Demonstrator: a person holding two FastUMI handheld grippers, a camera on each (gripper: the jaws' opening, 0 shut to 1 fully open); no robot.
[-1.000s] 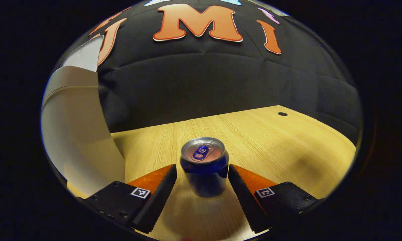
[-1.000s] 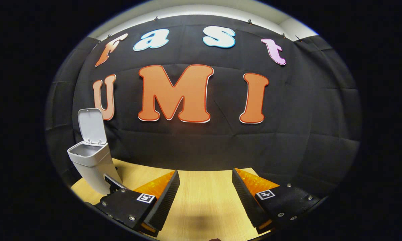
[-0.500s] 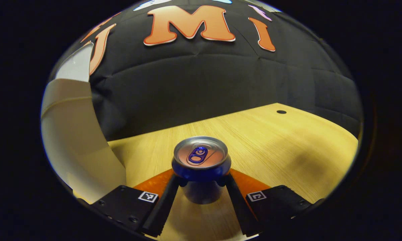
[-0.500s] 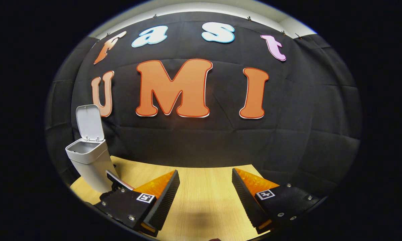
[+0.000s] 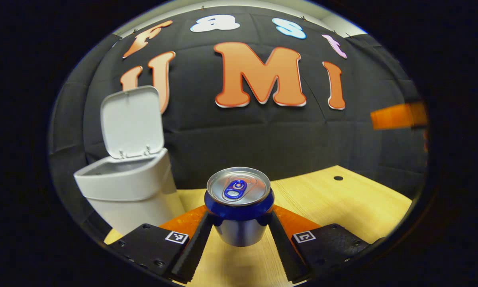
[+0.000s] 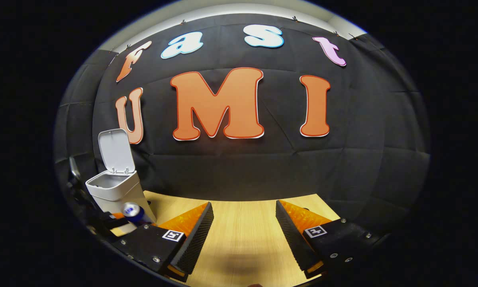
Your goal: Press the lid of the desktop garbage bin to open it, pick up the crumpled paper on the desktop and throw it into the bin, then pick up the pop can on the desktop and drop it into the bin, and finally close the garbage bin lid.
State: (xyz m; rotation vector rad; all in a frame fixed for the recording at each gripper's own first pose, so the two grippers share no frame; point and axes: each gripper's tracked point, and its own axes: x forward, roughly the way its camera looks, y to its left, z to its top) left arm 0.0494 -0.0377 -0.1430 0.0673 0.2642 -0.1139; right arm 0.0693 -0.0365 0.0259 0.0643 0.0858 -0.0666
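Gripping the blue aluminium pop can by both sides, the left gripper holds it upright above the light wooden desktop, right of the white plastic bin with raised lid. Right gripper view: the right gripper hangs wide apart, holding nothing; the can sits beside the bin.

This is a staged recording booth, not a lived-in room. A black quilted cloth wall hangs from clips along its top edge, with a strip of pale plain wall above it. In front stands a light wood-grain worktop with a round cable hole, like an office desk. A small white desktop bin stands on it, lid raised.
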